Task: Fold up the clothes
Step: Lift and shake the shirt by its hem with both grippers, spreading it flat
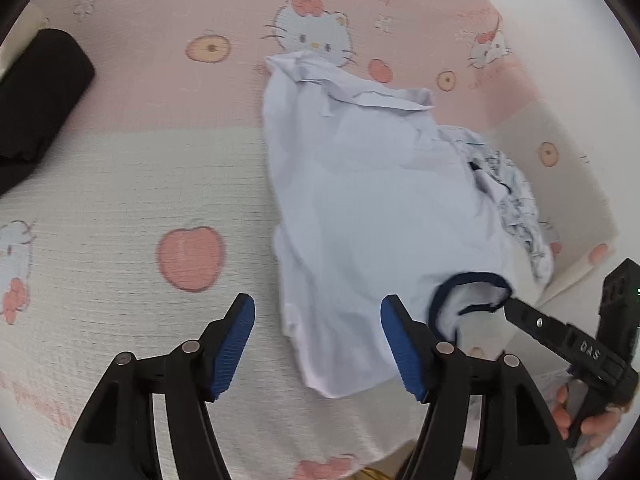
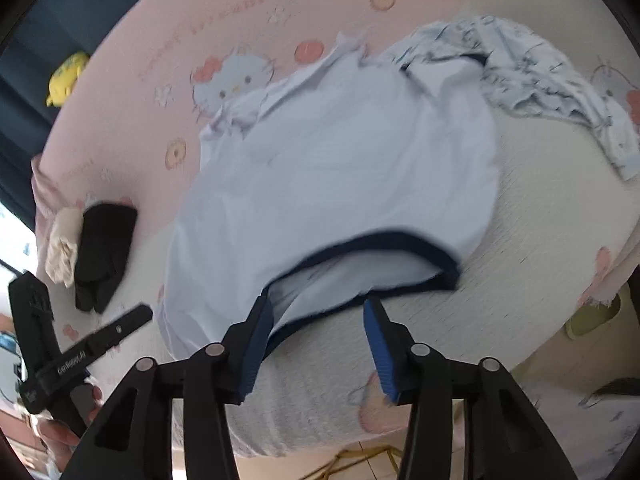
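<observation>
A pale blue T-shirt (image 1: 372,208) with a navy collar (image 1: 468,292) lies on the bed, collar end nearest me; it also shows in the right wrist view (image 2: 340,168). My left gripper (image 1: 318,312) is open above the shirt's near left edge, holding nothing. My right gripper (image 2: 318,312) is open at the navy collar (image 2: 380,240), its left fingertip (image 2: 262,312) overlapping the collar edge; whether it touches is unclear. The right gripper also shows in the left wrist view (image 1: 516,312), its tip at the collar.
A patterned white garment (image 2: 540,80) lies crumpled beside the shirt's far right. Folded black clothes (image 1: 36,92) and a cream item (image 2: 64,240) sit at the left of the Hello Kitty bedspread (image 1: 140,200). The bed's near edge and floor (image 2: 360,460) are below.
</observation>
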Motion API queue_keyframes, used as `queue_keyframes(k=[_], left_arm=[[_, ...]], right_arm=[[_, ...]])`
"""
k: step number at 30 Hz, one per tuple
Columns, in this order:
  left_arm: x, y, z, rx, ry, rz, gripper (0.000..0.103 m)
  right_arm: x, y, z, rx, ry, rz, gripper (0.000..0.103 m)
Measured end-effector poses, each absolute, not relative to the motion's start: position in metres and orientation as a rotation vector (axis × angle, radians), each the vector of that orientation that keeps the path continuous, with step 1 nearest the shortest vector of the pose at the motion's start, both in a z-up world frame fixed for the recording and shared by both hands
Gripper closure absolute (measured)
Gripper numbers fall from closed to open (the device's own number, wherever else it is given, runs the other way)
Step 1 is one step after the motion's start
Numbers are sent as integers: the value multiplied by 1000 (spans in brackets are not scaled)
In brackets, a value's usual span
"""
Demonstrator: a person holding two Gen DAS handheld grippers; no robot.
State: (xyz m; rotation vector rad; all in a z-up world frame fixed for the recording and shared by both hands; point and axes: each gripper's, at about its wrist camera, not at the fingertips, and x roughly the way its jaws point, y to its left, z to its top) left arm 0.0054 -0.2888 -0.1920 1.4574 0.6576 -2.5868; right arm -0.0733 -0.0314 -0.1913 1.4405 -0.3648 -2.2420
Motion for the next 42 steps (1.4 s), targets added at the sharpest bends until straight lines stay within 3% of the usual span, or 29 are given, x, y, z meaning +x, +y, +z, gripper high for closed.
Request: queue_keyframes(k=[7,10,15,20,28,34,35,37,38,39,42], left_arm=[[-11,-248,-180,1473,409,-2628,40],[-19,-232,-188,1507,391,-2624,40],[-32,-215,-208,1611,477,-2575,40],[-42,-201,-227,1692,439,-2514,40],[-57,-184,-232,1688,269,-2494,40],[-55,-167,-249,1681,-15,-2445,40],[-52,-164,-250,1665,-66,-2444,40],[-45,-165,-251,1632,-112,-2436,40],[-42,-167,-251,1621,-125,-2425,40],[-39,-169,-251,1611,-138,-2413,47],[-30,-178,-249,1619,-107,-2406,63]], right_arm=[[-80,23,-203,1447,-447,-2357,48],[-84,34,-213,1444,-499,-2368,48],[-84,20,-212,1415,-271,-2418,48],[-89,5,-219,1410,-111,-2448,48],[-104,4,-229,1440,-132,-2474,48],[-103,1,-235,1441,-49,-2491,49],[-103,0,-235,1432,-22,-2509,50],[-102,-4,-236,1414,31,-2545,61],[-102,-4,-237,1405,61,-2569,74],[-102,-2,-236,1396,70,-2593,79],[-102,12,-233,1413,-32,-2611,79]])
